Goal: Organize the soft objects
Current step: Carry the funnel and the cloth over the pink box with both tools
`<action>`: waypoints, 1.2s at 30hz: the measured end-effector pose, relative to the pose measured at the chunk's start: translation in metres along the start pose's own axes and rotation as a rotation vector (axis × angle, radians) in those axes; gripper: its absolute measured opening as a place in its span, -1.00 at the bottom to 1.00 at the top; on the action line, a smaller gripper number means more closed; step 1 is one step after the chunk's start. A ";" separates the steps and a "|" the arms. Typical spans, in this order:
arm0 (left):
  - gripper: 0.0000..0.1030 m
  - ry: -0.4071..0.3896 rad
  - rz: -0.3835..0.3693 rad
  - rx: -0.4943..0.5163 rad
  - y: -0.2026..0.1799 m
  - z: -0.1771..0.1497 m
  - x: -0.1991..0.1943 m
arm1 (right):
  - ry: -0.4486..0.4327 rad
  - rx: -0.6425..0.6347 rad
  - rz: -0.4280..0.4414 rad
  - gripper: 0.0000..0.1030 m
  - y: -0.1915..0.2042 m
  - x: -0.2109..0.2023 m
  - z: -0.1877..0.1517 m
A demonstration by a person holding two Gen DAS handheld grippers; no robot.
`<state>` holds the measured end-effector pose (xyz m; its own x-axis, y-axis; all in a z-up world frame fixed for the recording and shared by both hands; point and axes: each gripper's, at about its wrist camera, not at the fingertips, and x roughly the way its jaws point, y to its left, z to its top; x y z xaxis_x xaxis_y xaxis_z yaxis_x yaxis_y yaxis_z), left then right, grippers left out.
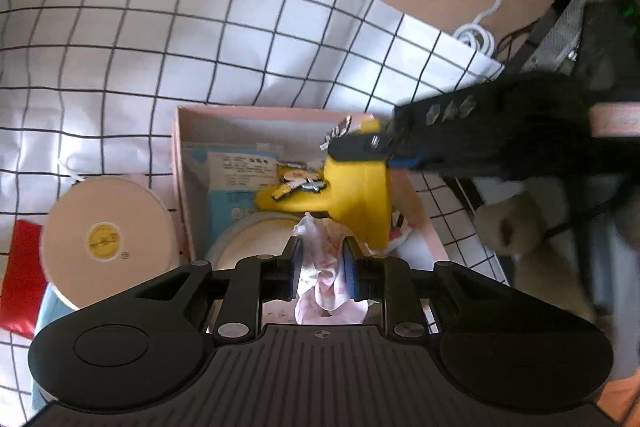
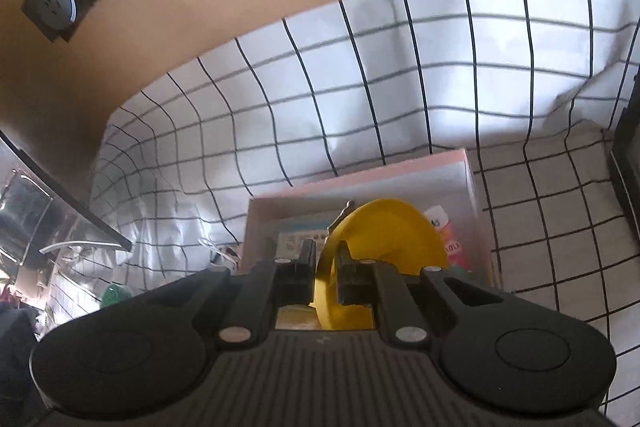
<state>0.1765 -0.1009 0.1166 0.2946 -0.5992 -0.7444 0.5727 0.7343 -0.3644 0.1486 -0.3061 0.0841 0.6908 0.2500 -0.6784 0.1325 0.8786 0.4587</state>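
My left gripper (image 1: 322, 247) hangs low over the near end of an open pink box (image 1: 240, 113), shut on a crumpled white cloth with pink stains (image 1: 320, 279) that fills the gap between its blue pads. The right gripper (image 1: 372, 147) reaches in from the right and is shut on the edge of a soft yellow cone-shaped object (image 1: 360, 195) above the box. In the right wrist view that gripper (image 2: 326, 247) pinches the yellow object's (image 2: 392, 235) round rim, over the same pink box (image 2: 360, 175).
Inside the box lie a pale blue packet (image 1: 224, 195), a small keychain figure (image 1: 296, 183) and a round blue-rimmed item (image 1: 256, 243). A round white lid (image 1: 108, 239) and a red pouch (image 1: 20, 275) sit left of it on the checked cloth (image 1: 160, 27). A white cable (image 1: 476, 35) coils behind.
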 end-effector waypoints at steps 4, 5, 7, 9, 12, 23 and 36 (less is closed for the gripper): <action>-0.52 -0.037 -0.014 -0.015 -0.001 0.002 -0.012 | 0.009 0.010 -0.004 -0.81 -0.005 0.004 -0.002; -0.52 -0.051 -0.019 -0.019 -0.001 0.002 -0.017 | 0.007 0.007 -0.006 -0.81 -0.005 0.003 -0.002; -0.52 -0.087 -0.032 -0.021 -0.003 0.003 -0.025 | 0.006 0.004 -0.012 -0.81 -0.005 0.003 -0.002; -0.52 -0.111 -0.048 -0.019 -0.005 0.005 -0.029 | 0.003 -0.001 -0.021 -0.81 -0.004 0.004 -0.003; -0.51 -0.081 -0.050 -0.004 -0.008 0.006 -0.024 | -0.004 -0.010 -0.035 -0.80 -0.003 0.002 -0.004; -0.51 0.006 0.022 0.013 -0.006 -0.004 0.016 | -0.047 -0.084 -0.015 -0.80 0.011 -0.027 -0.002; -0.50 -0.022 0.025 0.053 -0.007 -0.008 -0.002 | 0.039 -0.081 0.050 -0.79 0.001 -0.037 -0.032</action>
<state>0.1655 -0.1026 0.1162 0.3263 -0.5881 -0.7400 0.6047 0.7316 -0.3148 0.1002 -0.3014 0.0910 0.6665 0.3087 -0.6786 0.0398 0.8942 0.4459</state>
